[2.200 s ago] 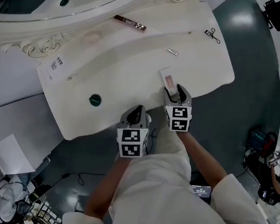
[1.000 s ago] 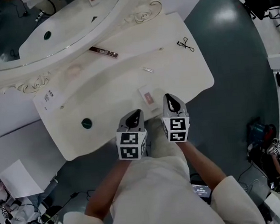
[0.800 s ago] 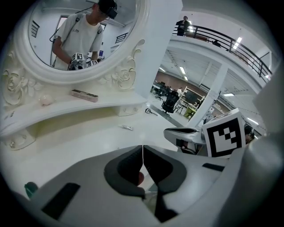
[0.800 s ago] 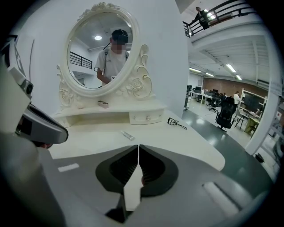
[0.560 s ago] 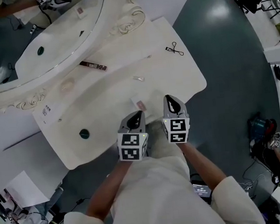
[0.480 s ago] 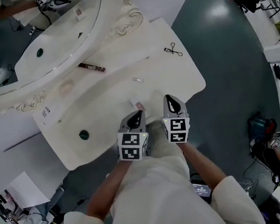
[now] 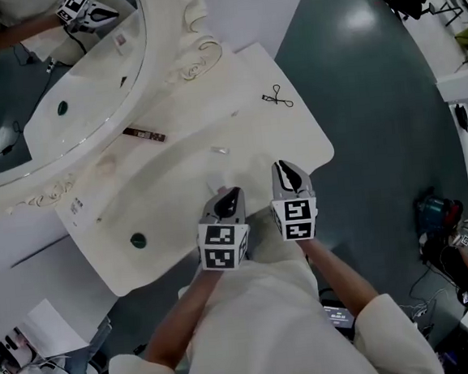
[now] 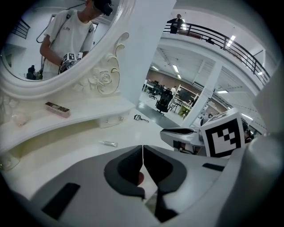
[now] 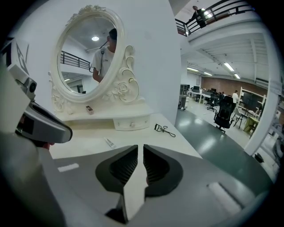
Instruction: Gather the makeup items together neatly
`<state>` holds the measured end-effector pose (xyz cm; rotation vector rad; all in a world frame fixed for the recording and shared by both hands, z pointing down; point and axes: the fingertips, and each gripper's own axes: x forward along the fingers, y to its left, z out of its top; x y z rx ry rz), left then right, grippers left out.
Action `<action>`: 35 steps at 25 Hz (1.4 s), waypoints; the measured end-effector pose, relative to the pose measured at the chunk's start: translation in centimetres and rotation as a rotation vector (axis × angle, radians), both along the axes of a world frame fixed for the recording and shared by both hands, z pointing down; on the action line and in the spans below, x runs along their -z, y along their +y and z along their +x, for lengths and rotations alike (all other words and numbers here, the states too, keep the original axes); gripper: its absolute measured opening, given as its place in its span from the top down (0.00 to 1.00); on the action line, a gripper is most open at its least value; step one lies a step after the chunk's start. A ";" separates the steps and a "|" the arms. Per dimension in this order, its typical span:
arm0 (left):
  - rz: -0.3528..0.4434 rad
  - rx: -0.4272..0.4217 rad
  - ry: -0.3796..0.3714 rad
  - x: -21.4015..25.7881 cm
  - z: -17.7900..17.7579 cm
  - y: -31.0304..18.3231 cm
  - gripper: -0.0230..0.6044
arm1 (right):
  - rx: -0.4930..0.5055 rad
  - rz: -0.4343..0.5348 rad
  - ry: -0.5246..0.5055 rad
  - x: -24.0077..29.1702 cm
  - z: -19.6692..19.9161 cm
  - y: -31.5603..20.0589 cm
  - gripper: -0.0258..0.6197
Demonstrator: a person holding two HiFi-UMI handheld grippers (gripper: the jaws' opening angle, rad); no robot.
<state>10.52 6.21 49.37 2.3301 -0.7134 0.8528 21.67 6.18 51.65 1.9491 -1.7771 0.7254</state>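
The left claw [image 7: 228, 196] and right claw [image 7: 286, 169] are both pinched shut — empty. They hover at the bench [image 7: 169, 188] edge.

An oval mirror [image 9: 88, 53] in a carved white frame stood on the white dressing table [image 9: 138, 133] well ahead of the fingers [image 9: 123, 168], a small drawer [image 9: 132, 123] beneath it. Right of them lay glossy dark floor [image 9: 207, 139] and a black office chair [image 9: 224, 108].

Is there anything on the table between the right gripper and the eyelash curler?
Nothing visible stands between them. From the right gripper, which is shut, bare tabletop runs up to the eyelash curler. The small tube lies off to the left of that line.
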 end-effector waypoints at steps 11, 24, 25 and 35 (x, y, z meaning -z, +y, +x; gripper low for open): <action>-0.023 0.010 0.005 -0.4 3.7 -0.7 0.94 | 0.042 -0.001 0.002 0.0 3.9 -1.8 0.92; -0.040 0.028 -0.002 -0.6 7.2 -2.0 0.94 | 0.089 -0.024 -0.002 -1.0 8.5 -4.8 0.86; -0.042 0.029 -0.003 -0.7 7.5 -2.1 0.94 | 0.103 -0.026 -0.002 -1.0 8.6 -5.1 0.86; -0.056 0.038 -0.020 -1.5 10.1 -3.3 0.94 | 0.198 -0.049 0.004 -2.7 10.1 -7.4 0.86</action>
